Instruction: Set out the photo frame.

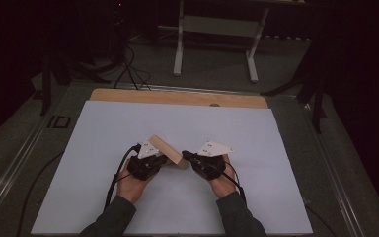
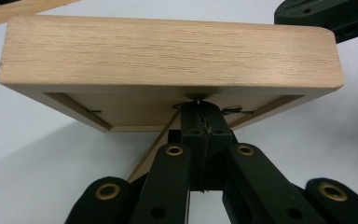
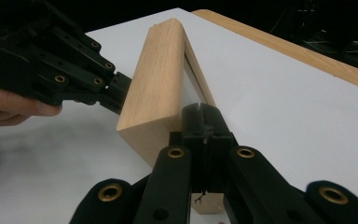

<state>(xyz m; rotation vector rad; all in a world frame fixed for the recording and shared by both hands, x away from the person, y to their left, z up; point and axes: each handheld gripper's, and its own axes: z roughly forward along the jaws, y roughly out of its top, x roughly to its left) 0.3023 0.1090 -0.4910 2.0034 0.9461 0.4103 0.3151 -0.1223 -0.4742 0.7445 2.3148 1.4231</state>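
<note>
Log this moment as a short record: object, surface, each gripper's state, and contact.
object: wooden frame, tilted, back side showing in the left gripper view
surface: white sheet on a wooden table
left gripper: shut, tips against the frame's back
right gripper: shut, tips at the frame's other side
contact: the frame is propped between both grippers

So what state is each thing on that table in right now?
Light wooden picture frame: tilted up on the sheet, hollow back showing.
Left tool: jaws shut, tips against the frame's back.
Right tool: jaws shut, tips beside the frame.
White paper sheet: lying flat.
</note>
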